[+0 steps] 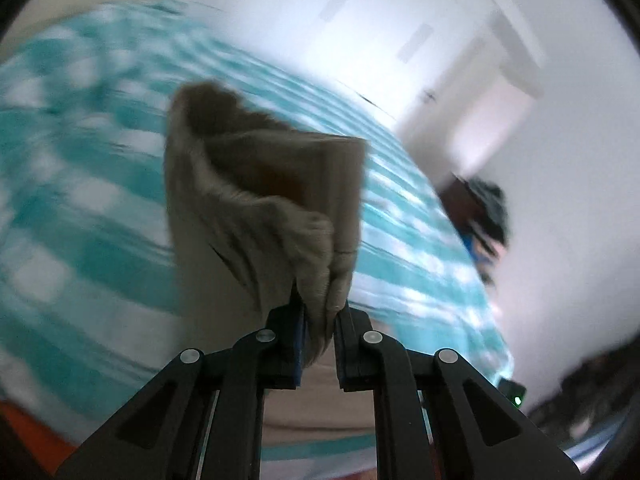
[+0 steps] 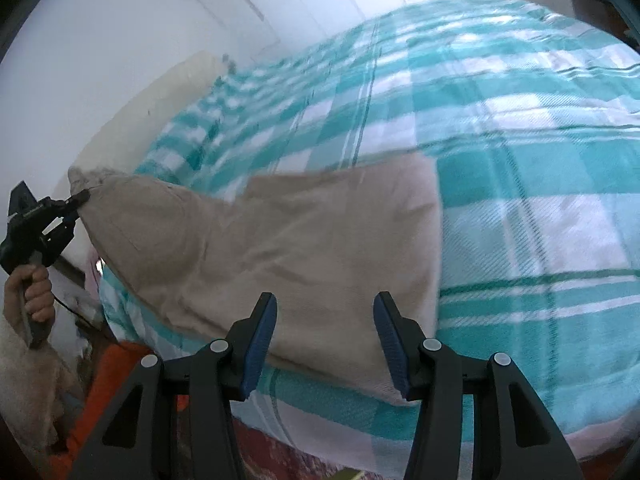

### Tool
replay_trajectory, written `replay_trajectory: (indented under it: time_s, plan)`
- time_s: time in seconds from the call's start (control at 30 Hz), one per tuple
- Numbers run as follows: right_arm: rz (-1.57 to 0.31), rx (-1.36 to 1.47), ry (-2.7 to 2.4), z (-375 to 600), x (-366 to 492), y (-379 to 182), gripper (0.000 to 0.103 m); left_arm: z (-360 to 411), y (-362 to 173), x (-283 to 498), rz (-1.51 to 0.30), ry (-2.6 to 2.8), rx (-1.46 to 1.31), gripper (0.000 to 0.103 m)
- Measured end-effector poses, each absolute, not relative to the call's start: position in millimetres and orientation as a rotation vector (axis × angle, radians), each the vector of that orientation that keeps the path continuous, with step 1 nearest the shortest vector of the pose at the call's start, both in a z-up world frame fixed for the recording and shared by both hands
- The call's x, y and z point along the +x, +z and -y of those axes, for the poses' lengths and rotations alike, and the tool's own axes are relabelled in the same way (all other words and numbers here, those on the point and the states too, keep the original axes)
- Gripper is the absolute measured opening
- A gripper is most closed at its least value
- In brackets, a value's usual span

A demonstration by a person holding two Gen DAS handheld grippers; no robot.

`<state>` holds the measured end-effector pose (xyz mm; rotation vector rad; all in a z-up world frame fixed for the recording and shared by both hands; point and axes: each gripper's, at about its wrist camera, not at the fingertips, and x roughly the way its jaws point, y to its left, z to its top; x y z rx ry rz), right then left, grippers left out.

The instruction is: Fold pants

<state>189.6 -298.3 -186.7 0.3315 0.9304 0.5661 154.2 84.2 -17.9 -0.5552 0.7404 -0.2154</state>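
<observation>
Pants [image 2: 288, 248] pinched in left tool [image 1: 320, 320] (lifted corner); right tool [image 2: 325, 340] gapes, empty.

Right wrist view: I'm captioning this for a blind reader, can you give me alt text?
Beige pants lie on a teal and white checked blanket, one corner lifted at the left by the left tool, which a hand holds. In the foreground, the right tool hangs open above the pants' near edge, gripping nothing.
</observation>
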Motion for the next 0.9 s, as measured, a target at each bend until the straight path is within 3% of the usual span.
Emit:
replay_trajectory:
  time_s: [0.1, 0.17, 0.2, 0.23, 0.3, 0.43, 0.63, 0.83, 0.9]
  plan:
    - [-0.862, 0.376, 0.513, 321.1, 187.4, -175.2, 0.051, -13.8, -41.2, 177.3, -0.823, -0.349, -0.527, 0.012]
    - [-0.830, 0.400, 0.463, 339.4, 185.8, -172.3, 0.051, 49.7, -79.9, 195.4, -0.954, -0.442, -0.434, 0.023]
    - [-0.823, 0.408, 0.445, 346.1, 184.9, -172.4, 0.051, 66.9, -92.8, 199.2, -1.002, -0.457, -0.391, 0.039]
    - [-0.821, 0.417, 0.427, 352.7, 185.0, -173.5, 0.051, 92.5, -115.0, 200.3, -1.088, -0.496, -0.345, 0.045]
    - [-0.820, 0.443, 0.393, 365.4, 185.0, -176.3, 0.051, 104.5, -130.2, 195.1, -1.144, -0.532, -0.356, 0.046]
    - [-0.803, 0.488, 0.358, 382.0, 183.3, -174.9, 0.051, 77.8, -113.8, 172.8, -1.082, -0.532, -0.347, 0.067]
    - [-0.917, 0.646, 0.609, 348.9, 208.4, -179.2, 0.052, -24.9, -103.0, 149.2, -0.975, -0.299, -0.356, 0.068]
    - [-1.148, 0.529, 0.642, 279.3, 238.6, -201.1, 0.051, -66.5, -136.0, 131.7, -1.000, -0.189, -0.437, 0.067]
    - [-1.183, 0.546, 0.607, 272.6, 246.9, -210.9, 0.047, -61.0, -144.6, 132.0, -1.004, -0.185, -0.445, 0.067]
